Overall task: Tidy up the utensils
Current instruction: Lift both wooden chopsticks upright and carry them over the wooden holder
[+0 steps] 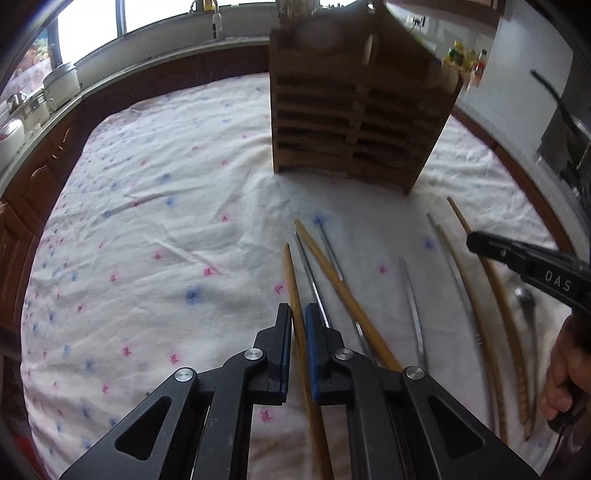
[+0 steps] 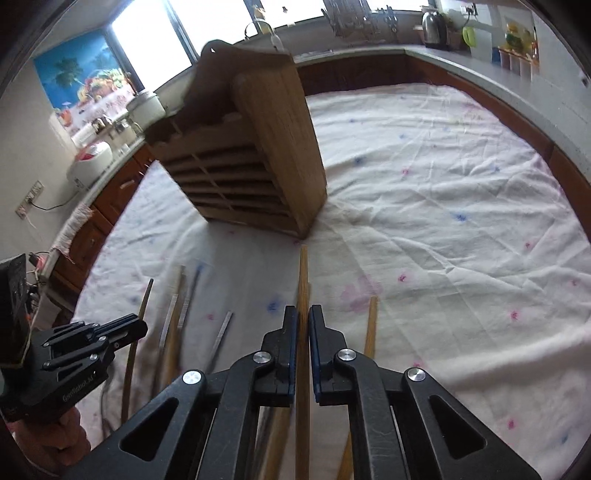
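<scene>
We had each gripper clenched on a wooden chopstick: the left gripper (image 1: 298, 321) on one (image 1: 295, 291), the right gripper (image 2: 303, 325) on another (image 2: 303, 280). Both sticks ran lengthwise along the fingers, tips pointing ahead at the wooden holder (image 1: 354, 110) standing upright on the cloth-covered counter (image 1: 166, 221) — dead ahead of us, its near corner closer to the right stick's tip.

This is a home kitchen. A grey counter (image 2: 480, 70) on brown wooden cabinets (image 1: 33, 184) runs around the bench, which has a flowered white cloth (image 1: 147, 221). On this counter, under the bright window (image 2: 147, 40), stand a rice cooker (image 2: 90, 162), a metal pot (image 1: 62, 79) and an electric kettle (image 2: 434, 26). Further along the counter are bottles (image 2: 517, 40), and a fruit poster (image 2: 79, 85) hangs on the wall above the counter.
</scene>
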Demonstrator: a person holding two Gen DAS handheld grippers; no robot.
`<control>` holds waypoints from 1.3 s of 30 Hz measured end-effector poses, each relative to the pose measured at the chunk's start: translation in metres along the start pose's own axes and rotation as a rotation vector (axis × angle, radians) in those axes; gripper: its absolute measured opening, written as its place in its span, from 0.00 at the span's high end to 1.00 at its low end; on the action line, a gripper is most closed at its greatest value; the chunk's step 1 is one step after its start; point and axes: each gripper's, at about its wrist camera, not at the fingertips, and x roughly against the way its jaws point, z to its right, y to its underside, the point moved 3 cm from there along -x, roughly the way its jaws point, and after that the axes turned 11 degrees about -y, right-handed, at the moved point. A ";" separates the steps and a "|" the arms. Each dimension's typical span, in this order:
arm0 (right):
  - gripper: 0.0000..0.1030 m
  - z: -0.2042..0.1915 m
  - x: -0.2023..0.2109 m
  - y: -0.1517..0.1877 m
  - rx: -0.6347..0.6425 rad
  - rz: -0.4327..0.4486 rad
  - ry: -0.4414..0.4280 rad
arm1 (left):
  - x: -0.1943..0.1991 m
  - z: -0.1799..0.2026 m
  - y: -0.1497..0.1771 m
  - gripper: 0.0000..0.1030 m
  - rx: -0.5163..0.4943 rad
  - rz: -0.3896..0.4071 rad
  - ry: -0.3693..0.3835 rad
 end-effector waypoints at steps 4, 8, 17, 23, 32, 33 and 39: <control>0.94 -0.016 0.027 -0.002 0.014 0.050 -0.036 | 0.035 -0.005 0.000 0.95 0.020 0.061 0.040; 0.94 -0.029 0.055 -0.005 0.036 0.107 -0.060 | 0.075 -0.012 0.006 0.95 0.032 0.127 0.076; 0.94 -0.058 0.117 -0.010 0.093 0.259 -0.082 | 0.155 -0.038 0.034 0.96 0.072 0.273 0.133; 0.94 -0.071 0.143 -0.012 0.129 0.347 -0.077 | 0.188 -0.052 0.047 0.96 0.105 0.362 0.145; 0.94 -0.076 0.154 -0.017 0.136 0.398 -0.074 | 0.201 -0.057 0.051 0.96 0.128 0.407 0.149; 0.94 -0.076 0.155 -0.018 0.134 0.401 -0.074 | 0.201 -0.058 0.051 0.96 0.130 0.410 0.149; 0.94 -0.074 0.154 -0.023 0.130 0.421 -0.077 | 0.205 -0.064 0.041 0.96 0.152 0.430 0.161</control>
